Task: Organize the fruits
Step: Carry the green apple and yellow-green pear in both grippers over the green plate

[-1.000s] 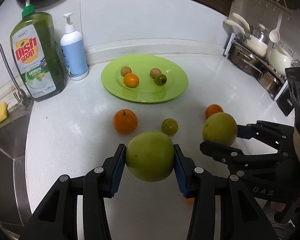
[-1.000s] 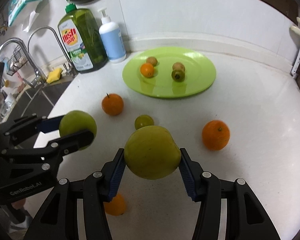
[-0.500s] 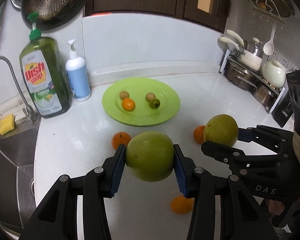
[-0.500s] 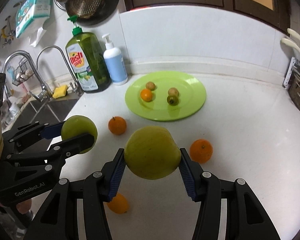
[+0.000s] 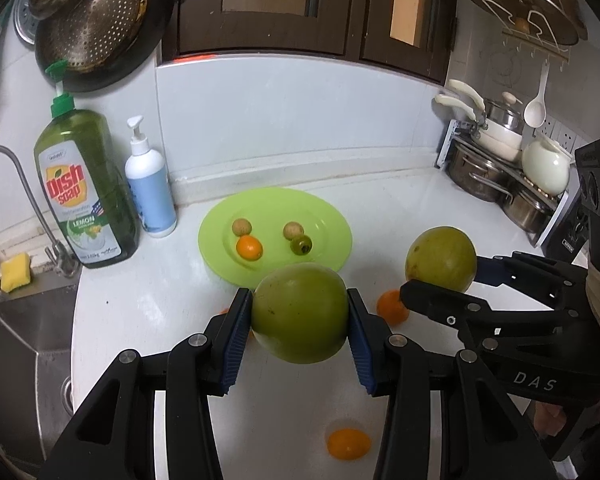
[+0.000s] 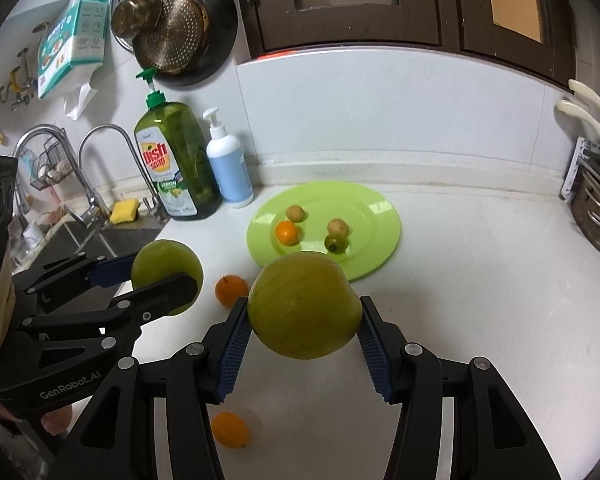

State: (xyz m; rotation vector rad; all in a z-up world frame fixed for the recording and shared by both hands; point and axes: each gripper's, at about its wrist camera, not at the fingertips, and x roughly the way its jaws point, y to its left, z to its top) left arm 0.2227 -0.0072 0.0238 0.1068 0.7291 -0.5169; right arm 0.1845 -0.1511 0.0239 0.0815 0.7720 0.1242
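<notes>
Left wrist view: the left gripper (image 5: 300, 316) clamps a large round green fruit (image 5: 300, 312) between its blue pads, held above the white countertop (image 5: 148, 308). Right wrist view: the right gripper (image 6: 303, 328) grips a second large yellow-green fruit (image 6: 303, 310), in front of the round lime-green plate (image 6: 376, 216) bearing four small fruits.

Two big green fruits (image 5: 300, 312) (image 5: 440, 258) are held above the worktop (image 5: 148, 300); small ones lie on the green plate (image 5: 328, 220); oranges (image 5: 348, 444) are scattered below.
</notes>
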